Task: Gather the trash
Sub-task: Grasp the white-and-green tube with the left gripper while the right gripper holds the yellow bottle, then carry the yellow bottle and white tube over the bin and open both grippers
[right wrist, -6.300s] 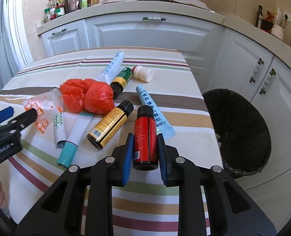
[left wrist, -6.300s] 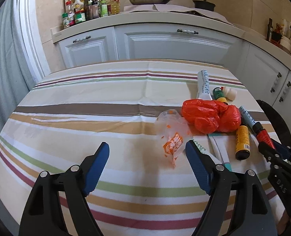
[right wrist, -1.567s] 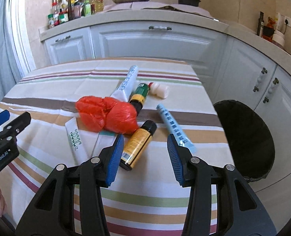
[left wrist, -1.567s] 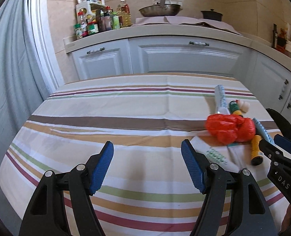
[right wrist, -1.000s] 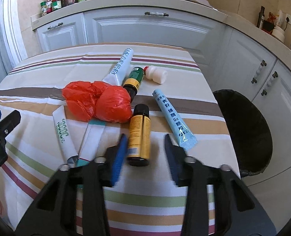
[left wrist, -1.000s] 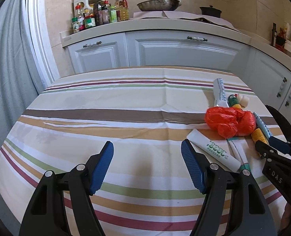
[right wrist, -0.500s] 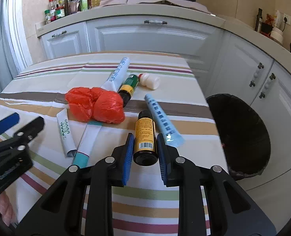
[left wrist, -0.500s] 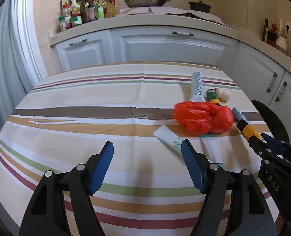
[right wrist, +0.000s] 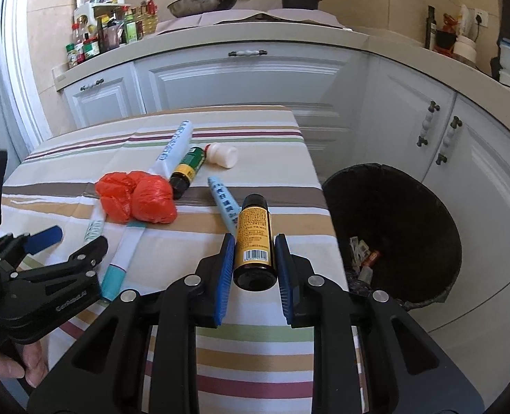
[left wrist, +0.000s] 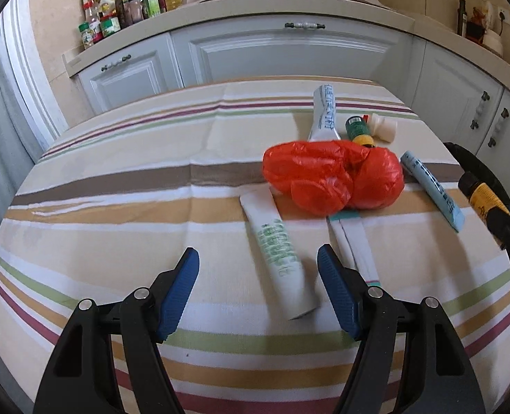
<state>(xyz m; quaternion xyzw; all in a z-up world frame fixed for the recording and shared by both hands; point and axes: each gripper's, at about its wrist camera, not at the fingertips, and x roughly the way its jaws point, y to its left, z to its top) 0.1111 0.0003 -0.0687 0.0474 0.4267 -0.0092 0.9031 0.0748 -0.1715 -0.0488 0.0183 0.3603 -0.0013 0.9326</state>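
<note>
We see the striped-cloth counter (right wrist: 261, 345) with the round black trash bin (right wrist: 410, 207) just beside its right edge, a few scraps lying inside. Our right claw (right wrist: 254, 269) grips a brown glass bottle with a yellow label (right wrist: 253, 238), lifted above the counter's corner near the bin. Our left claw (left wrist: 258, 289) stands open and empty above a white tube with green lettering (left wrist: 277, 248), just in front of a crumpled red plastic bag (left wrist: 330, 179).
</note>
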